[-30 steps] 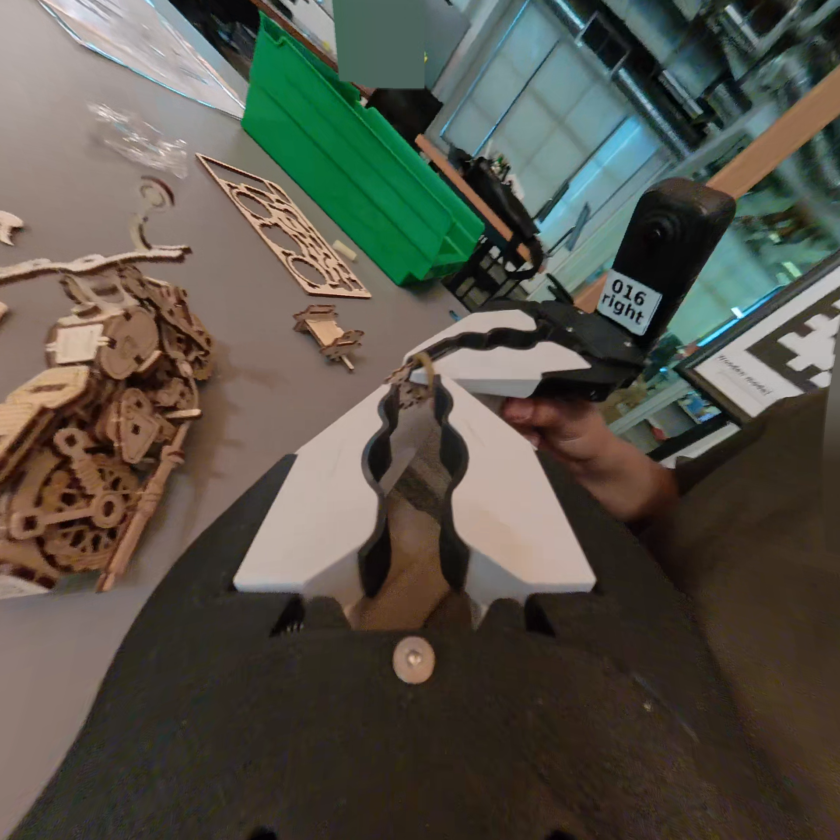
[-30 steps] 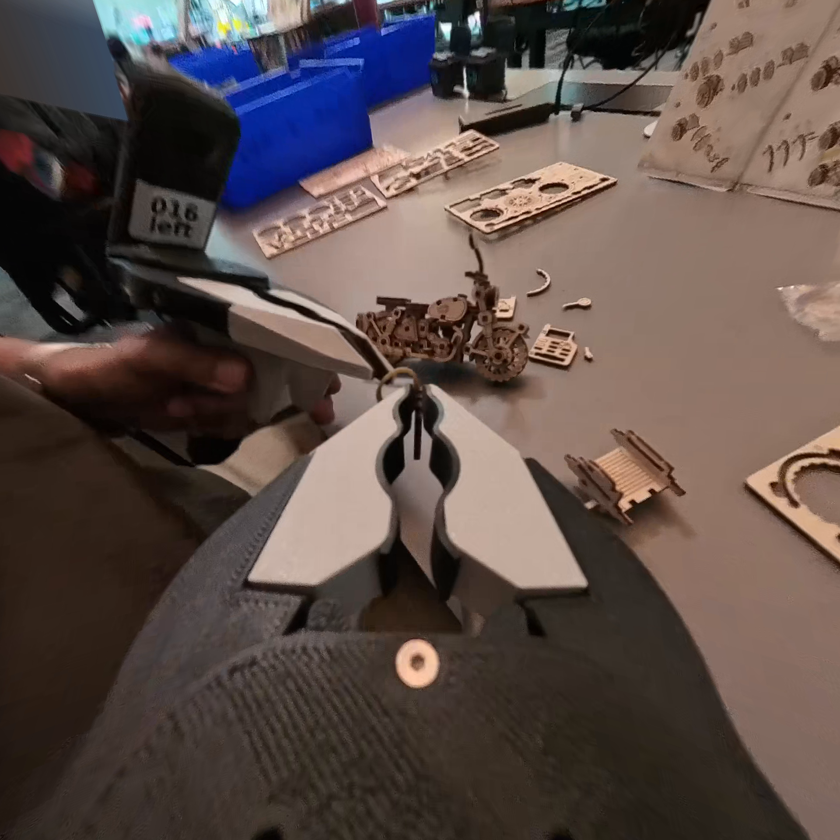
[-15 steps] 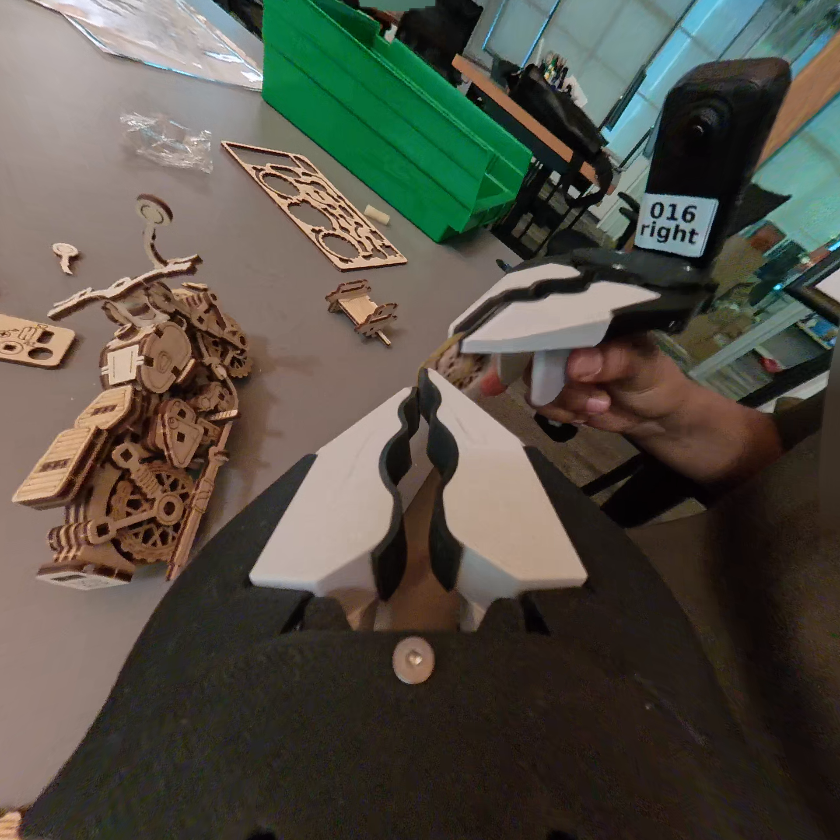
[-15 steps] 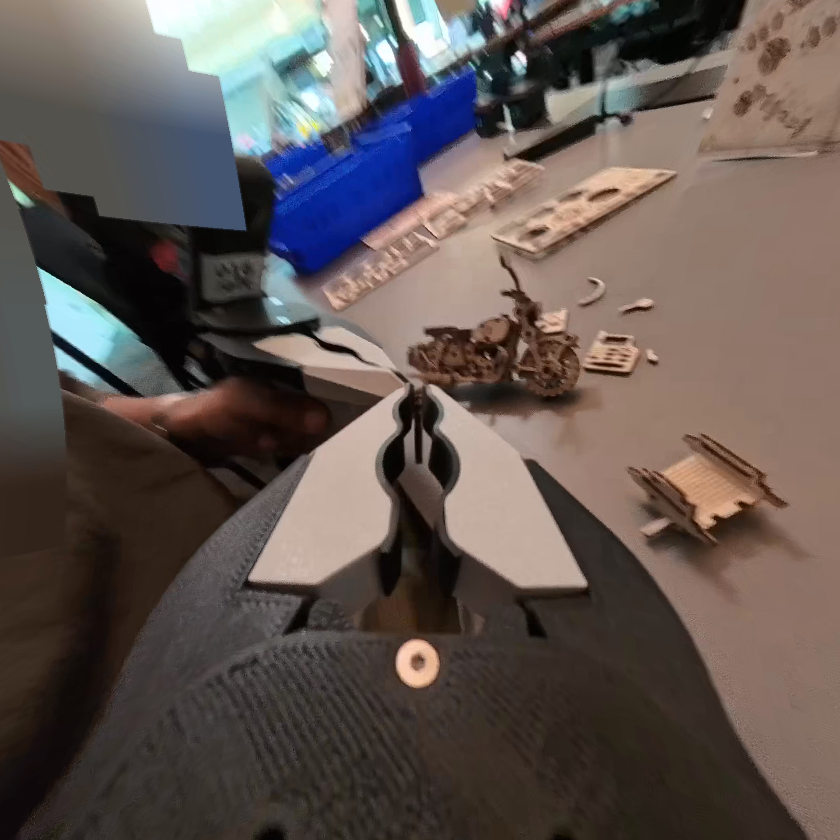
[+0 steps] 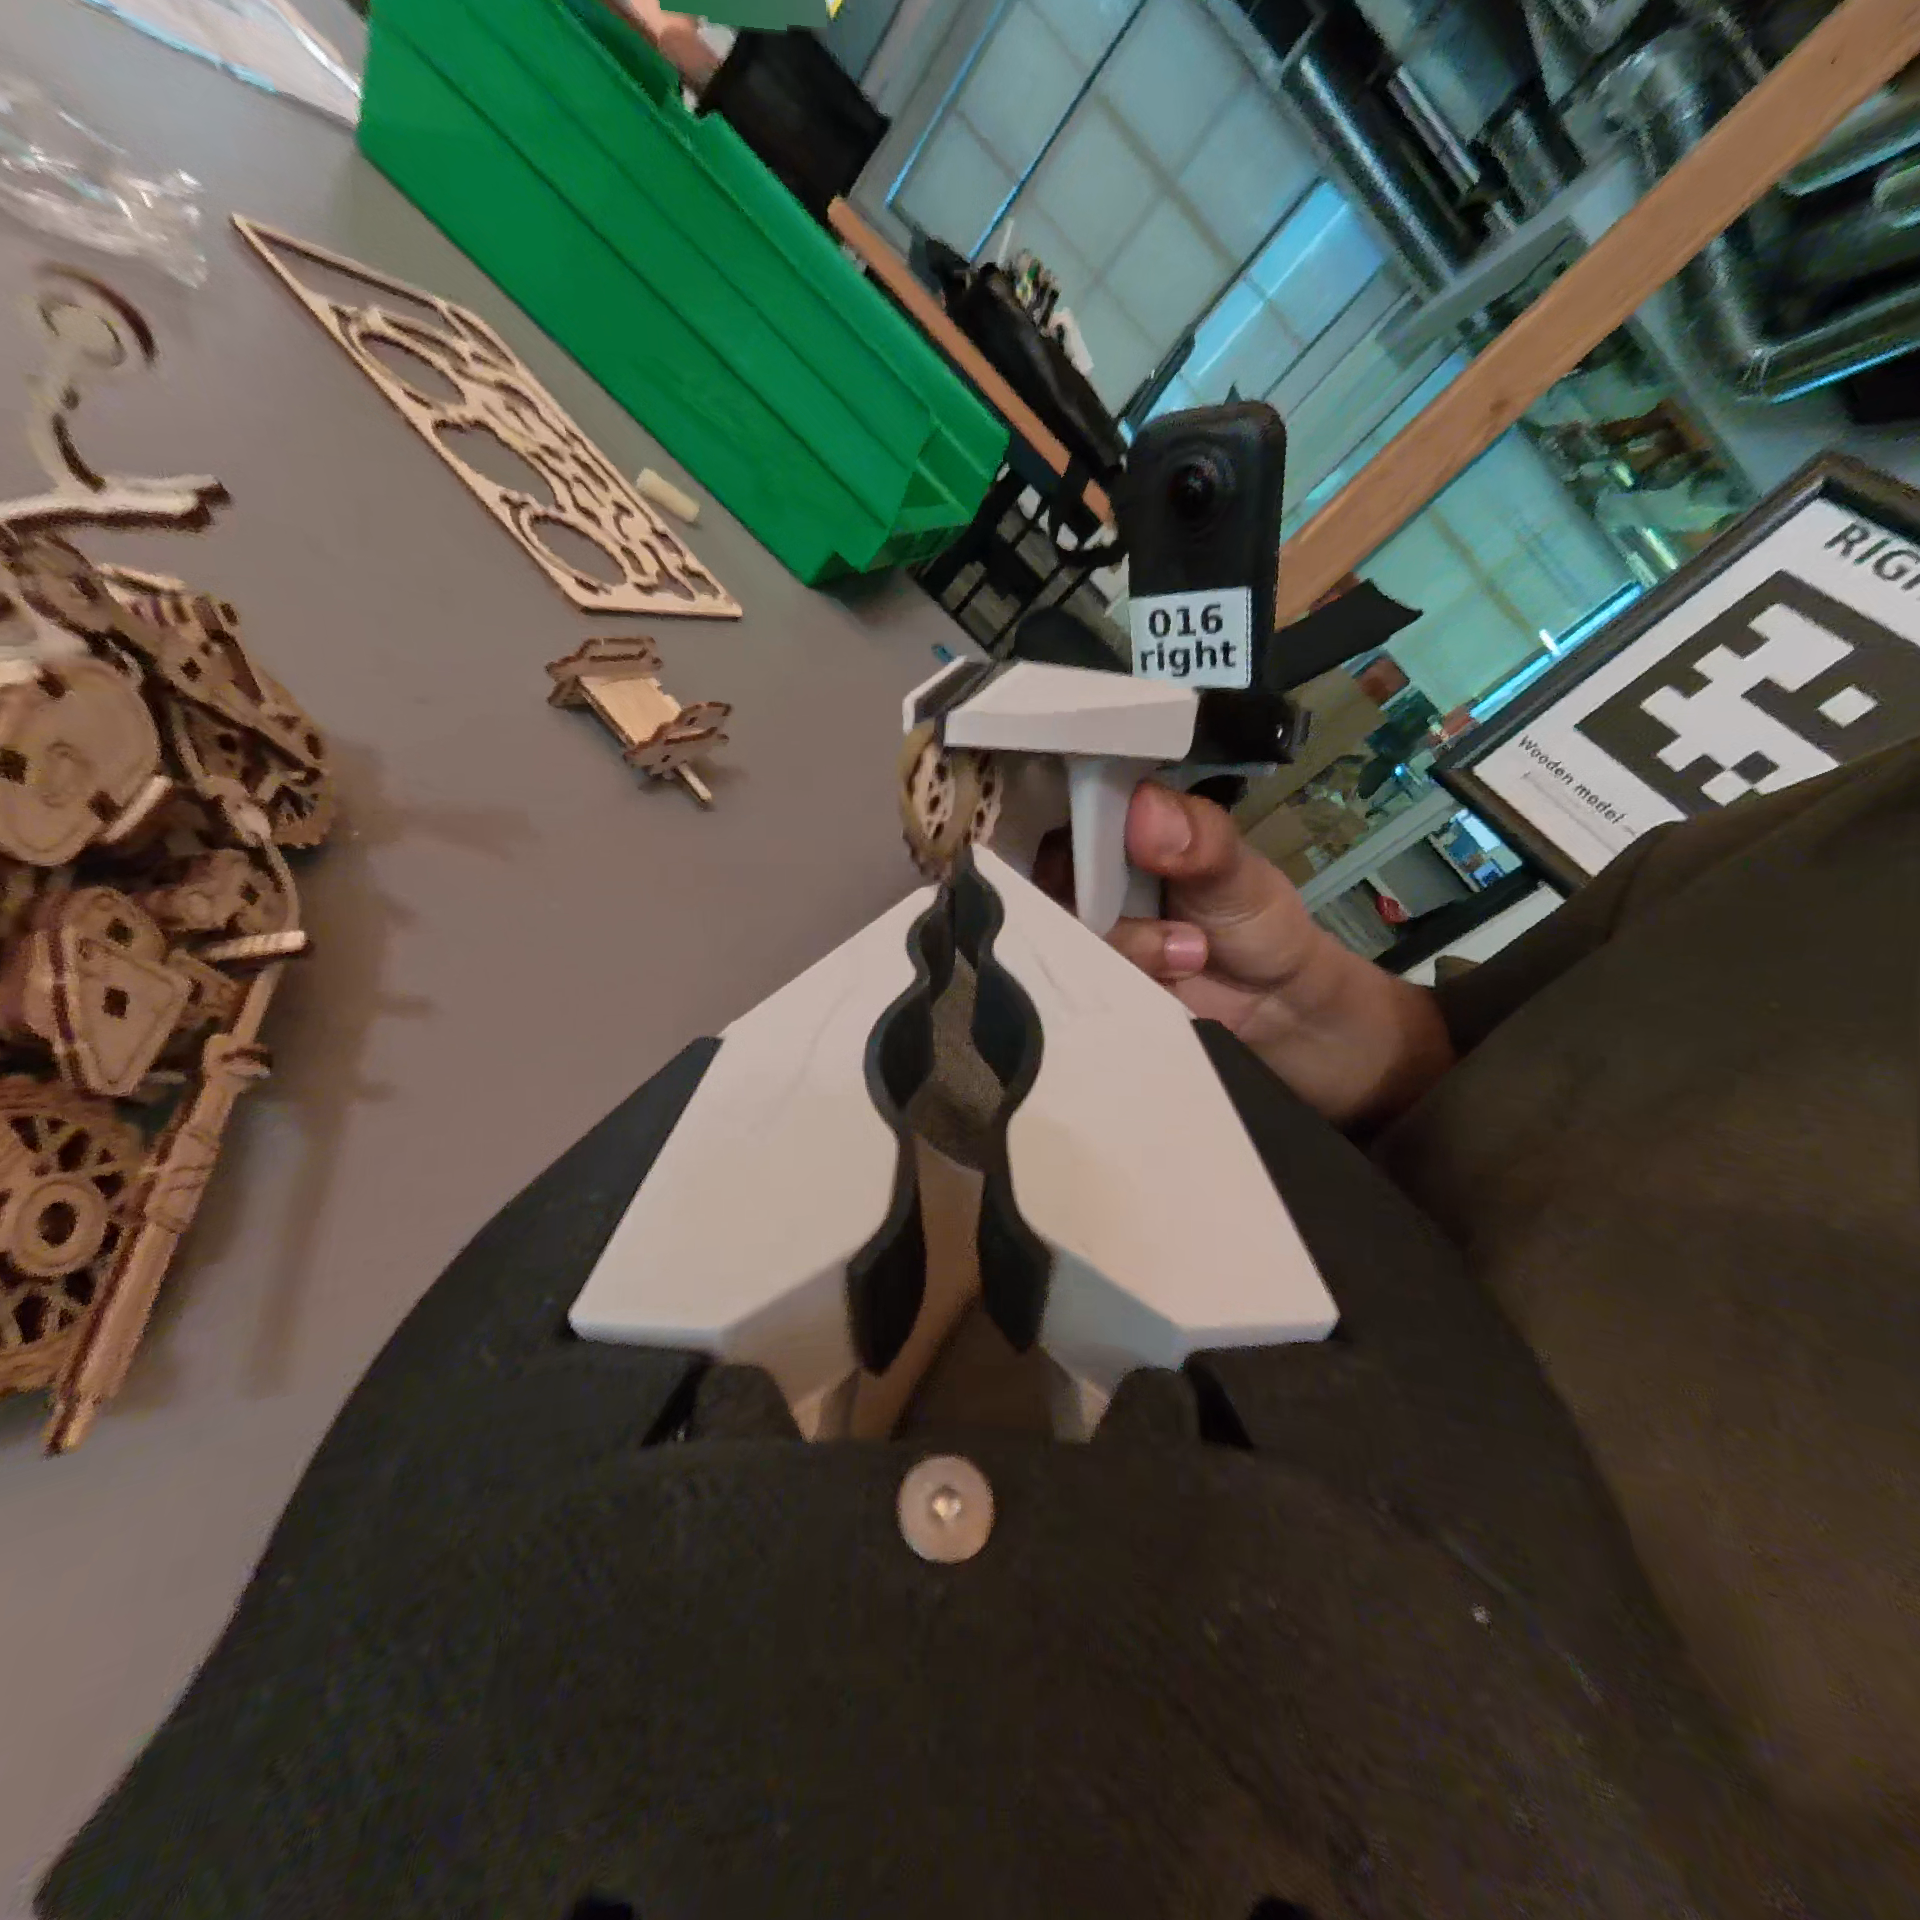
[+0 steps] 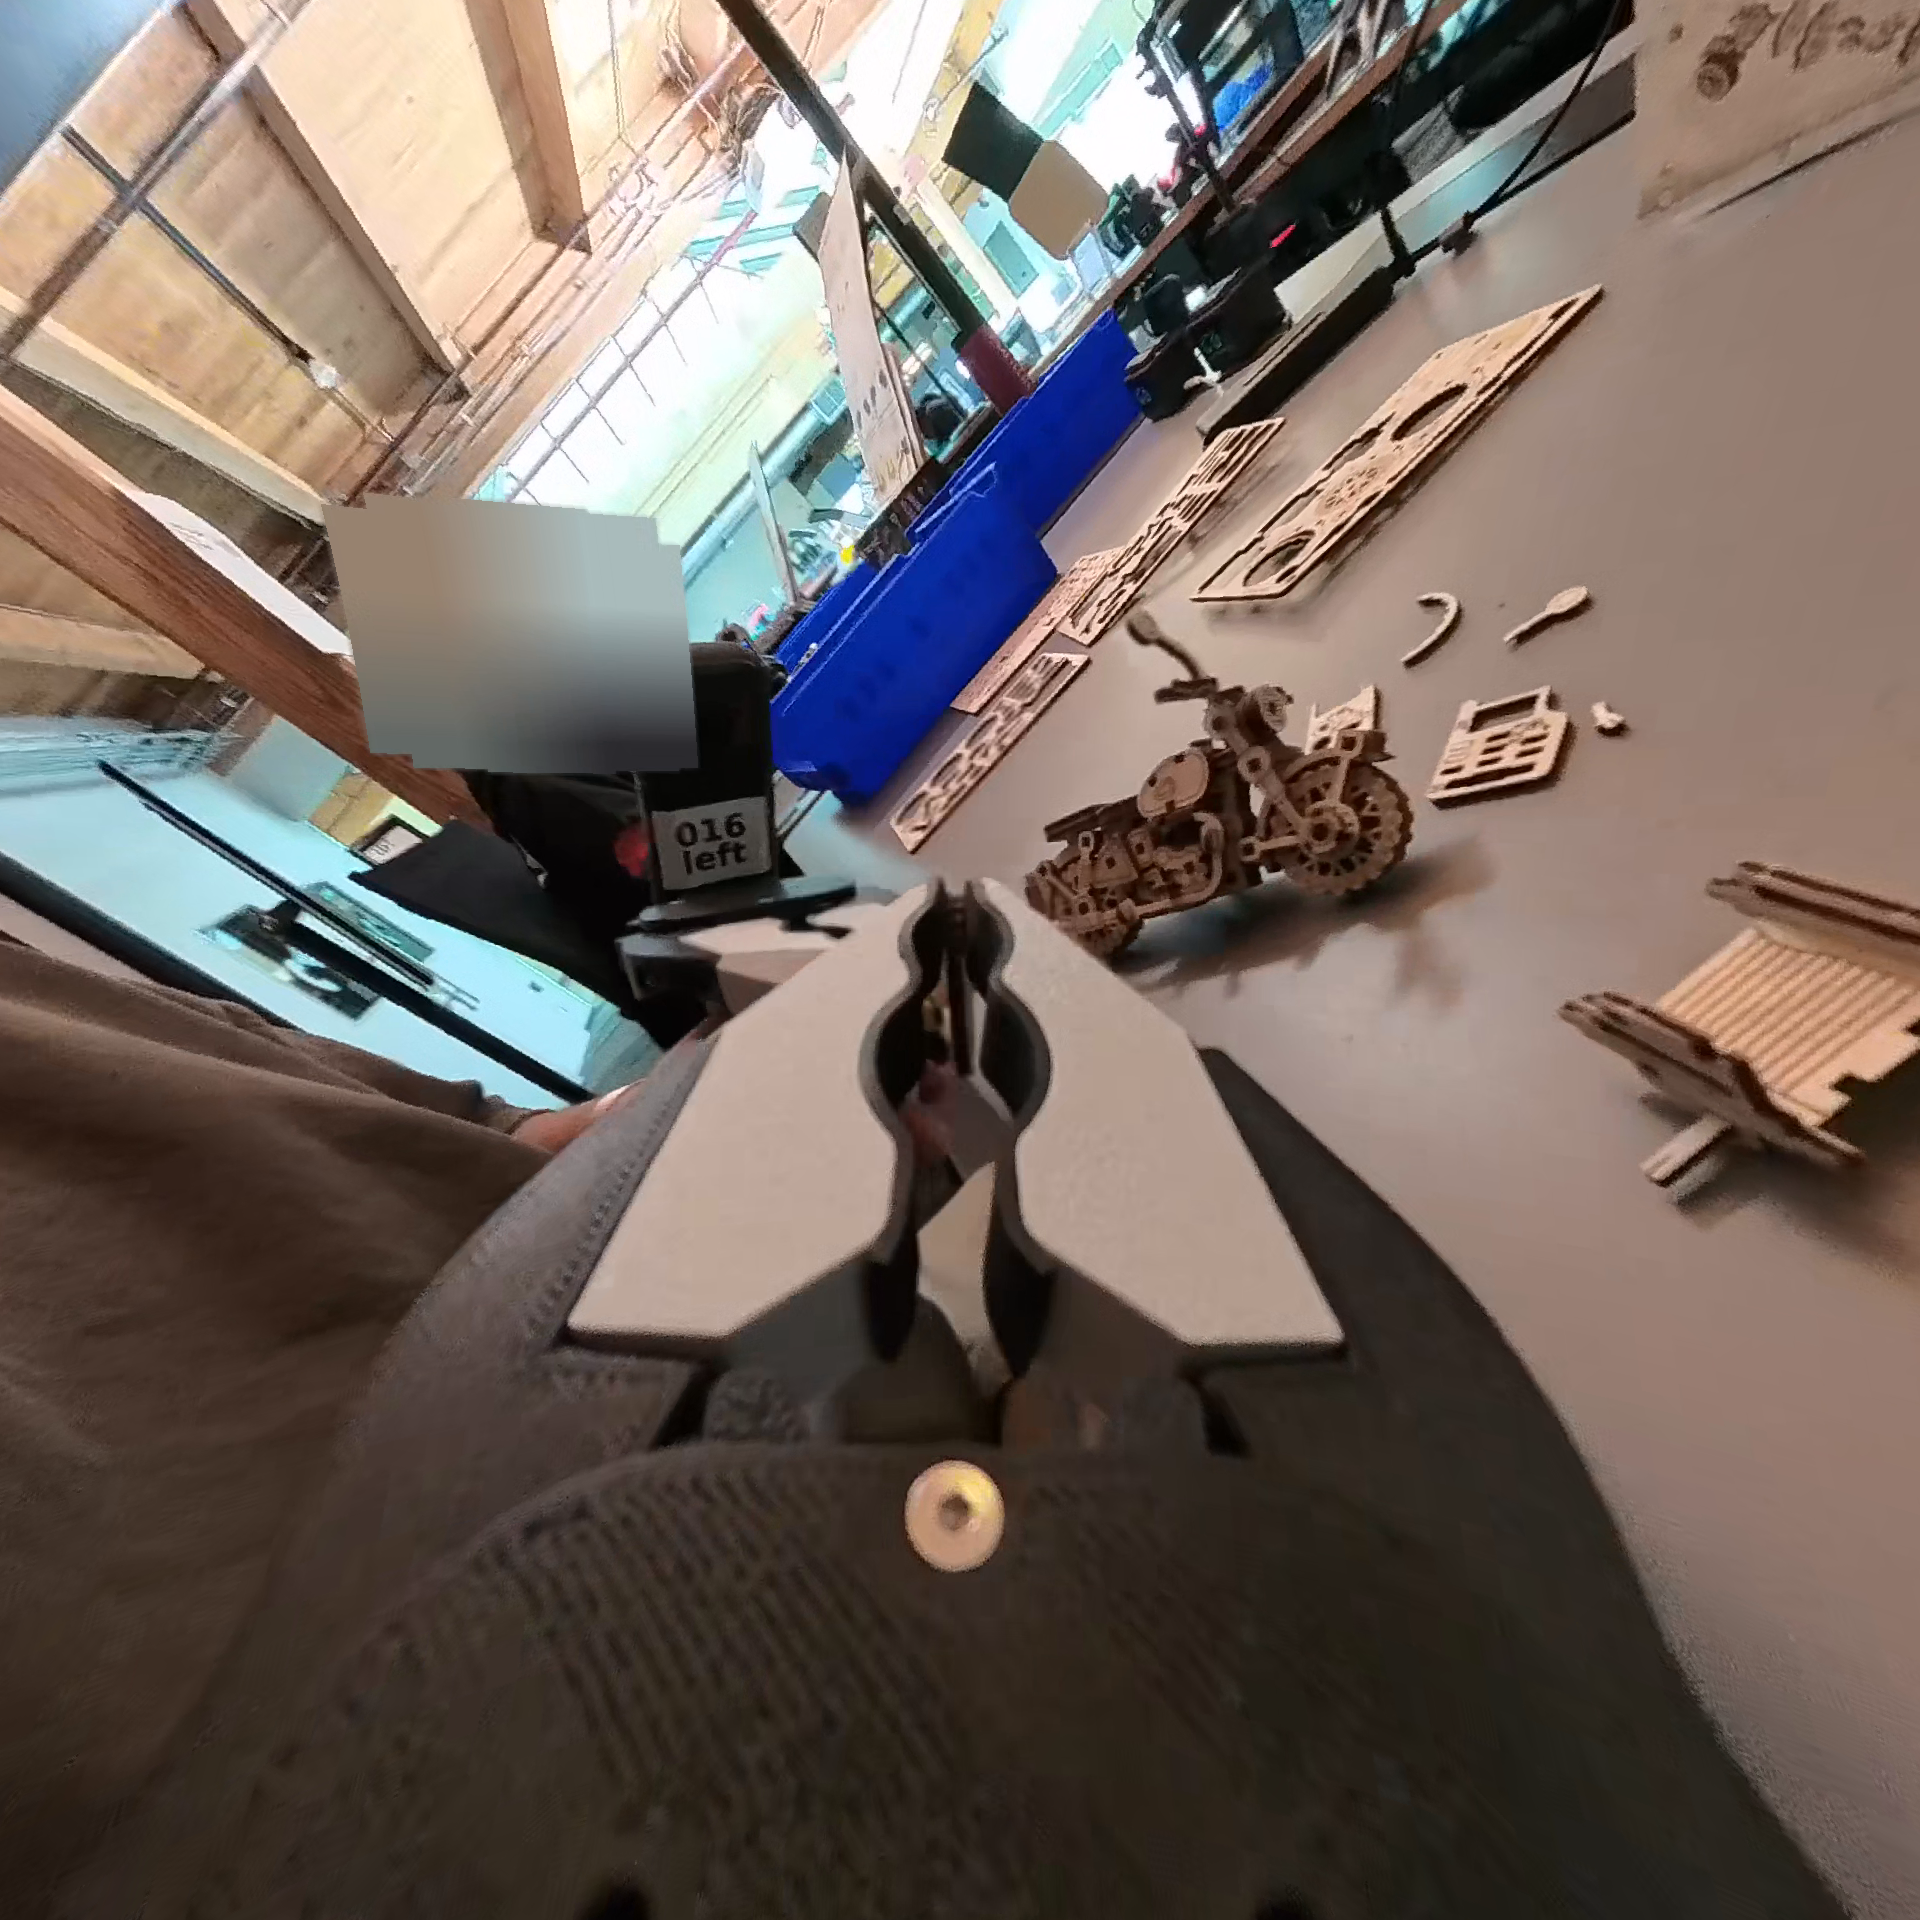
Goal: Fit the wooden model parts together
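Note:
My right gripper [image 6: 954,896] is shut on a thin wooden wheel [image 6: 952,987], seen edge-on between its fingers. In the left wrist view the right gripper [image 5: 935,717] holds this round pierced wheel [image 5: 940,810] hanging below its tips, off the table's near edge. My left gripper [image 5: 961,881] has its jaws together, tips against the wheel's lower edge; I cannot tell if it pinches anything. It also shows behind the right gripper's tips [image 6: 748,935]. The wooden motorcycle model [image 6: 1226,831] stands on the grey table [image 6: 1662,520] and shows at the left [image 5: 125,883].
A small ribbed wooden sub-assembly [image 6: 1766,1039] [image 5: 634,717] lies on the table. Cut-out wooden sheets [image 5: 488,436] [image 6: 1392,468] and small flat parts [image 6: 1501,743] lie farther off. A green bin [image 5: 665,270] and blue bins [image 6: 935,623] stand at the table's ends. The grippers are tip to tip, or close to it.
Both grippers have tilted and stayed tip to tip beside the table. The right gripper now sits above the left gripper's tips, with the wheel showing broadside below it.

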Motion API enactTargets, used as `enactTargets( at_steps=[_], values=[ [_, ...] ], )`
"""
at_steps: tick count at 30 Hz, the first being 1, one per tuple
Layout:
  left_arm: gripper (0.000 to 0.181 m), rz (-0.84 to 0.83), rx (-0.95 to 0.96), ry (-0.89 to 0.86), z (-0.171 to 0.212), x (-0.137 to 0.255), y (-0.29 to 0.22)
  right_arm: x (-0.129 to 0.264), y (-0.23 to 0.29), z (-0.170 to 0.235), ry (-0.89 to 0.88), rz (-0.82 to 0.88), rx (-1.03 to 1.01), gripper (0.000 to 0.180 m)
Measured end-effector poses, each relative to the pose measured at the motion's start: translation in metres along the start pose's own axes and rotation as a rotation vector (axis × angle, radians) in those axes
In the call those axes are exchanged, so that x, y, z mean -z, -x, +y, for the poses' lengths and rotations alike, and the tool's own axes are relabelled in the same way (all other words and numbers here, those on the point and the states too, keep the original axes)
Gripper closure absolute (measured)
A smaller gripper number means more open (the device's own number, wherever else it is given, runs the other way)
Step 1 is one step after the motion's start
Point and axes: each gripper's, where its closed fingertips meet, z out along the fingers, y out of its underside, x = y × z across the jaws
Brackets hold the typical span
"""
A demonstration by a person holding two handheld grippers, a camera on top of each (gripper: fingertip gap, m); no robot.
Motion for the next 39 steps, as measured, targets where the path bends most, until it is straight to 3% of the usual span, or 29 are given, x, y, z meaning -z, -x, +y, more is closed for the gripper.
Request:
enactTargets(
  at_steps=[10, 14, 23, 28, 30, 39],
  values=[
    [0.180, -0.020, 0.021, 0.012, 0.005, -0.001, 0.006, 0.002, -0.003, 0.001, 0.017, 0.000, -0.005, 0.177],
    [0.168, -0.008, 0.063, -0.018, 0.001, 0.001, 0.010, 0.001, -0.002, 0.003, 0.014, -0.020, -0.033, 0.177],
    [0.180, 0.124, 0.202, -0.021, 0.001, -0.002, -0.002, 0.000, -0.003, 0.006, 0.016, -0.104, -0.172, 0.177],
    [0.171, 0.146, 0.200, -0.005, 0.005, -0.005, -0.008, -0.002, 0.000, 0.013, 0.044, -0.134, -0.208, 0.176],
    [0.180, 0.145, 0.209, -0.009, 0.005, -0.004, -0.006, -0.002, 0.001, 0.013, 0.046, -0.143, -0.211, 0.176],
    [0.181, 0.067, 0.221, 0.047, 0.013, -0.002, 0.009, -0.006, -0.009, 0.025, 0.116, -0.066, -0.156, 0.168]
  ],
)
